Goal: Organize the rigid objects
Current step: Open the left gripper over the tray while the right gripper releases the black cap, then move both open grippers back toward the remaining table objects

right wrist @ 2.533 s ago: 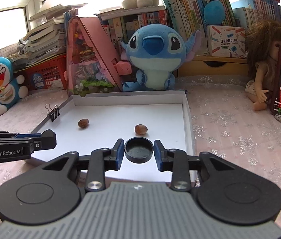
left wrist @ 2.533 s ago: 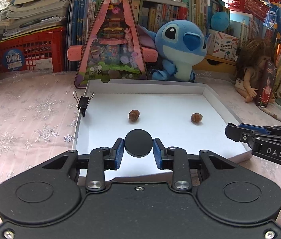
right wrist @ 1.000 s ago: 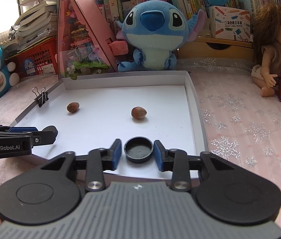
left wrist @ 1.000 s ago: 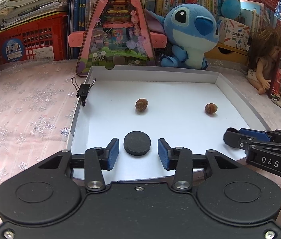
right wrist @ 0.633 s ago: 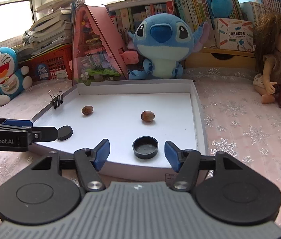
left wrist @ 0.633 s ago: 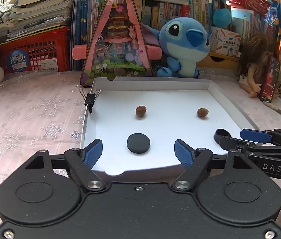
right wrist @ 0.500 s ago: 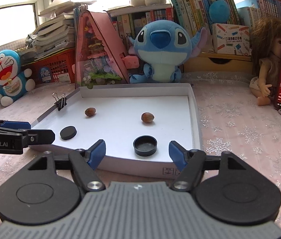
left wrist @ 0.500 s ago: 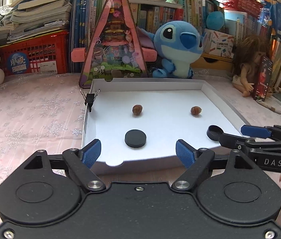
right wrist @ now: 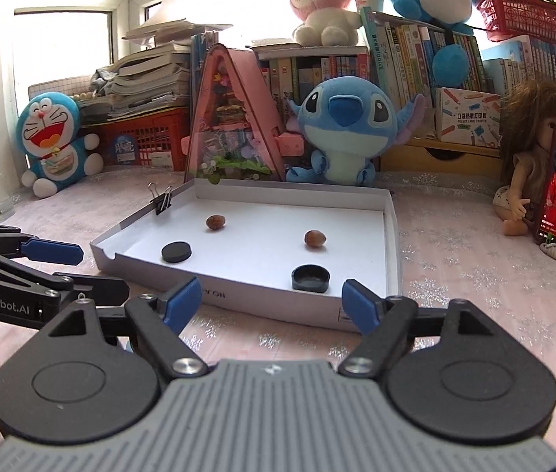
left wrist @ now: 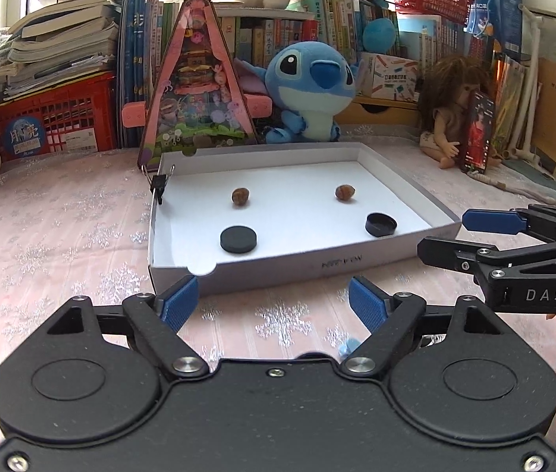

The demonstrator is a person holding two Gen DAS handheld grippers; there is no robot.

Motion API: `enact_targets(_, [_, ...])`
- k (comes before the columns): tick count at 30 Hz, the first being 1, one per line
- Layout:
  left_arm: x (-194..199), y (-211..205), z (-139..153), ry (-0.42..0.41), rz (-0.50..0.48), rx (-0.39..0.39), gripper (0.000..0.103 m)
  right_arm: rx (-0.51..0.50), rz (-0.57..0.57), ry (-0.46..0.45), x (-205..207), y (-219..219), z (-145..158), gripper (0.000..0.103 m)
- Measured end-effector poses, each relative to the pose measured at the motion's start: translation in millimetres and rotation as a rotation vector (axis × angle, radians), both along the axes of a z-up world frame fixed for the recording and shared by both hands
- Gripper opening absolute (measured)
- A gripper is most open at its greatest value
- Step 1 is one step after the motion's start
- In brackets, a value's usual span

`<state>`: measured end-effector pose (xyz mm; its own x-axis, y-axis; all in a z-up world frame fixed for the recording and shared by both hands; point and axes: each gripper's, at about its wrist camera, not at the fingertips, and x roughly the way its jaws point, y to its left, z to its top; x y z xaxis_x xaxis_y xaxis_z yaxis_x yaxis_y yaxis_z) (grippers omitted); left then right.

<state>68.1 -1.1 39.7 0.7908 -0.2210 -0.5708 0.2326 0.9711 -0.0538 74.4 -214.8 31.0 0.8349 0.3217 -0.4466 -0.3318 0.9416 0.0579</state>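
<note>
Left wrist view: we log the left gripper [left wrist: 274, 301] with fingers spread wide and nothing between them, low in the frame over the counter [left wrist: 61, 236]. The white tray [left wrist: 301, 265] sits at centre. Inside, a flat black disc [left wrist: 238, 239] lies lower left and an open-side-up black cap [left wrist: 381, 224] lower right; both are round, so we note no long axis. Two brown nuts [left wrist: 241, 196] [left wrist: 345, 192] lie farther back. All sit beyond the fingertips, apart from them.

Right wrist view: the right gripper [right wrist: 272, 301] is likewise released and empty. The cap [right wrist: 311, 278] lies just beyond the tray's near wall, between the blue fingers; the disc [right wrist: 176, 251] is up and left.
</note>
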Motion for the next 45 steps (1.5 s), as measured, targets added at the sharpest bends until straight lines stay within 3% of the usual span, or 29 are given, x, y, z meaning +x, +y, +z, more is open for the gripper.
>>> enact_targets(22, [-52.2, -3.9, -25.2, 0.006, -0.088, 0.042, 0.082, -0.061, 0.029, 0.006, -35.8, 6.0, -31.8, 0.09])
enact_targets(34, [-55.9, 1.1, -32.4, 0.03, -0.093, 0.039, 0.062, -0.052, 0.034, 0.018, -35.3, 5.7, -33.5, 0.09])
enact_targets(45, [-53.0, 1.9, -36.0, 0.036, -0.077, 0.041, 0.053, -0.068, 0.046, 0.012, -37.4, 8.7, -33.5, 0.09])
